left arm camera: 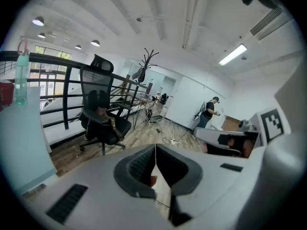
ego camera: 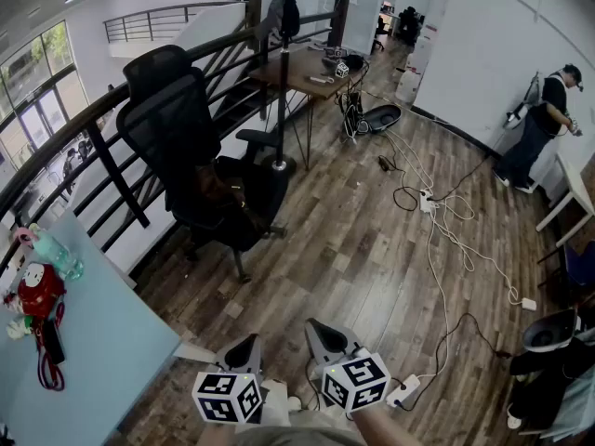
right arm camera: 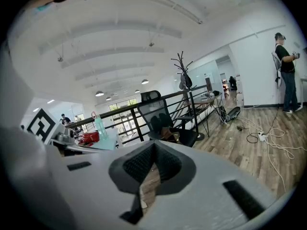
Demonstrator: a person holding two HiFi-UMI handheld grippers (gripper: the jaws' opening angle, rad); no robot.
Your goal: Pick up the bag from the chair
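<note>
A dark bag with brown trim point(ego camera: 221, 196) lies on the seat of a black mesh office chair point(ego camera: 177, 119) beside the railing. It shows small on that seat in the left gripper view as the bag point(left arm camera: 106, 118) and in the right gripper view as the bag point(right arm camera: 169, 135). Both grippers hang low at the near edge of the head view, well short of the chair. My left gripper point(ego camera: 247, 346) is shut with nothing in it, jaw tips meeting point(left arm camera: 155, 150). My right gripper point(ego camera: 323, 331) is shut and empty too point(right arm camera: 153, 146).
A light blue table point(ego camera: 84, 342) with a bottle point(ego camera: 56, 252) and a red object point(ego camera: 37, 291) stands at the left. A black railing point(ego camera: 112, 100) runs behind the chair. Cables and a power strip point(ego camera: 426, 201) trail across the wooden floor. A person point(ego camera: 544, 124) stands at the far right wall.
</note>
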